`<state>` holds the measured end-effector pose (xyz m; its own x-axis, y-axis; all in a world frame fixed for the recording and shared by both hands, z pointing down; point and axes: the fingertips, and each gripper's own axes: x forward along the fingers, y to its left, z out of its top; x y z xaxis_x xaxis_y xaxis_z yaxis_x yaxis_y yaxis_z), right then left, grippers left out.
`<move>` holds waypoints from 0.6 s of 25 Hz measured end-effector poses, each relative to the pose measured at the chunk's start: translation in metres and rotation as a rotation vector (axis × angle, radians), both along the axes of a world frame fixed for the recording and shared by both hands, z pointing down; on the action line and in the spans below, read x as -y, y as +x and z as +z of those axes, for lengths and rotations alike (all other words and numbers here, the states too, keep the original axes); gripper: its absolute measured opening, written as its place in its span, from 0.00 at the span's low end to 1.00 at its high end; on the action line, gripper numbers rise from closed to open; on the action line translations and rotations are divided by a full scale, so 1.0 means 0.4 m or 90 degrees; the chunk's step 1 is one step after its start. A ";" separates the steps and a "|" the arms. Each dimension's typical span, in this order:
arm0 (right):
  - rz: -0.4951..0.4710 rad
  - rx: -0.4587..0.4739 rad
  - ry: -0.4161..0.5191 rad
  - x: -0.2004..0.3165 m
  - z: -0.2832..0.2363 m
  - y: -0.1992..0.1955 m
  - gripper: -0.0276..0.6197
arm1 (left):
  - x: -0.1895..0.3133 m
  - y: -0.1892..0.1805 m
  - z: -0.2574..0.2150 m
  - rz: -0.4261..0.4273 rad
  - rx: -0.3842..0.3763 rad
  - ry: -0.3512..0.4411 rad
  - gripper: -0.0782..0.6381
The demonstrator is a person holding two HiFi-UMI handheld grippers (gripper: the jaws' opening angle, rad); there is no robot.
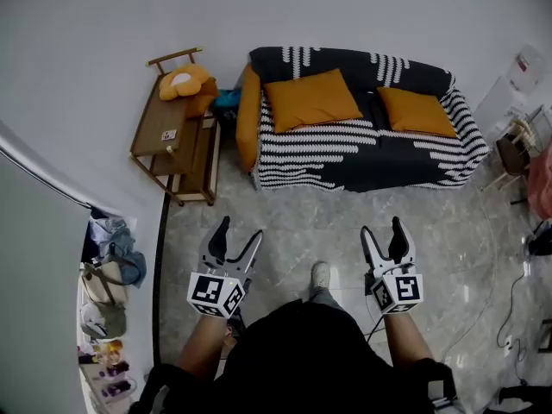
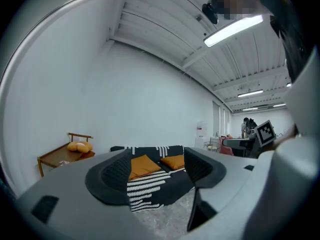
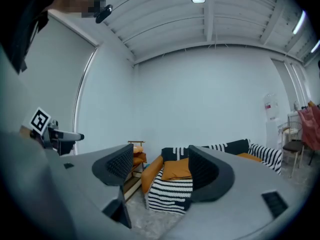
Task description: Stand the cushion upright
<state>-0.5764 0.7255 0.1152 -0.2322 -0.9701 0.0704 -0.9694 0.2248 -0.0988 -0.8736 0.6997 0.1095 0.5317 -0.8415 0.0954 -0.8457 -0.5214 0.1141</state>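
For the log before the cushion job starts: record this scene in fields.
Sofa: black sofa with white-striped cover, against the wall
Cushions: orange, square, fabric; left cushion and right cushion lying on the seat, not upright
Side table: wooden side table left of the sofa, orange plush toy on top
Grippers: left gripper and right gripper both open, empty, short of the sofa

Soft matt orange cloth on the cushion (image 1: 310,98). Black-and-white patterned cloth over the sofa (image 1: 362,158). Brown wood with a faint sheen on the side table (image 1: 168,132). Glossy, stone-like grey floor (image 1: 293,222). Smooth matt wall (image 1: 103,24). Ribbed matt black lining inside the left gripper (image 1: 241,228) and right gripper (image 1: 381,227).
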 end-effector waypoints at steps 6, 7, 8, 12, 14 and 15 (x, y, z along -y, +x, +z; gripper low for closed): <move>-0.023 0.014 -0.008 0.176 0.018 0.048 0.58 | 0.135 0.057 -0.022 -0.024 0.023 0.014 0.59; -0.028 0.022 -0.008 0.202 0.014 0.062 0.58 | 0.157 0.073 -0.029 -0.030 0.021 0.017 0.59; -0.032 0.026 -0.006 0.227 0.010 0.078 0.58 | 0.179 0.092 -0.036 -0.034 0.019 0.020 0.59; -0.042 0.037 -0.008 0.303 0.025 0.157 0.58 | 0.255 0.172 -0.030 -0.041 0.025 0.019 0.59; -0.040 0.053 -0.020 0.328 0.038 0.197 0.58 | 0.287 0.215 -0.010 -0.039 0.027 0.006 0.59; -0.036 0.053 -0.024 0.339 0.043 0.219 0.58 | 0.301 0.237 -0.002 -0.037 0.027 0.000 0.59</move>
